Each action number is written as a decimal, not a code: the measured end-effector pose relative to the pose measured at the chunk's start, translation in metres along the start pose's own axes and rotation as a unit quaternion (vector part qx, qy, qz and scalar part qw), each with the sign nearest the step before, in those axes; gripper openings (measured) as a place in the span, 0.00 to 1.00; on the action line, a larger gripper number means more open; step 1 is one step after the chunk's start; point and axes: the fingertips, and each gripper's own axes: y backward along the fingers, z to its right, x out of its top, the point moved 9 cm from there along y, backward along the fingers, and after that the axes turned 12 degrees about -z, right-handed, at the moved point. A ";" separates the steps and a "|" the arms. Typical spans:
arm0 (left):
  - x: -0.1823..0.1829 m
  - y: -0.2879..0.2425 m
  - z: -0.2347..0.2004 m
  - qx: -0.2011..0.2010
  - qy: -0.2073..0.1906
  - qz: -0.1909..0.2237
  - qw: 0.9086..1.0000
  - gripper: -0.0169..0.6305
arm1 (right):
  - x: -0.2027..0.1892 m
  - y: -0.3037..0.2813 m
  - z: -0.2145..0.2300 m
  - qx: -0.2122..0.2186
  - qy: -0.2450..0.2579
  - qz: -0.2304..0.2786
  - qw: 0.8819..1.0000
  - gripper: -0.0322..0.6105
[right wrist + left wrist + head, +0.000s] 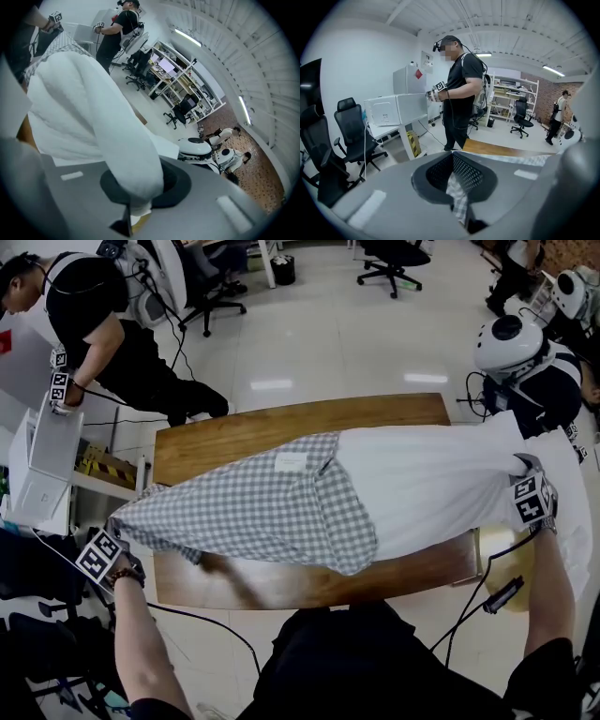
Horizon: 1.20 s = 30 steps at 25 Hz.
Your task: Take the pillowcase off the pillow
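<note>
A white pillow (441, 486) hangs stretched above the wooden table (281, 427), its left half inside a grey checked pillowcase (253, 507). The pillowcase's open mouth sits near the pillow's middle. My left gripper (111, 538) is shut on the pillowcase's closed end; checked cloth (457, 197) shows pinched between its jaws in the left gripper view. At the right, my right gripper (527, 486) is shut on the pillow's bare corner, and white fabric (108, 140) runs out from between its jaws in the right gripper view.
A person in black (103, 334) stands at a white appliance (42, 465) beyond the table's left end. A white humanoid robot (511, 348) stands off the table's right end. Office chairs (394, 259) sit on the tiled floor behind. A cable (487, 587) hangs below my right arm.
</note>
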 end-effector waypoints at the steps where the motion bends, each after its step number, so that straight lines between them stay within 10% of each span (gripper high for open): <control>1: 0.001 0.000 -0.001 0.002 -0.002 0.000 1.000 0.03 | 0.000 0.001 0.001 -0.004 0.002 -0.002 1.000 0.11; 21: 0.005 0.016 -0.023 0.030 0.000 0.018 0.999 0.03 | -0.023 -0.002 -0.008 -0.012 -0.001 -0.035 0.999 0.18; 24: -0.013 0.011 -0.022 0.011 -0.032 0.012 0.999 0.04 | -0.040 -0.005 -0.025 -0.005 0.010 -0.033 0.999 0.36; 30: -0.007 0.008 -0.008 -0.016 -0.111 0.000 0.994 0.37 | -0.035 0.027 -0.019 -0.014 0.051 -0.042 0.998 0.45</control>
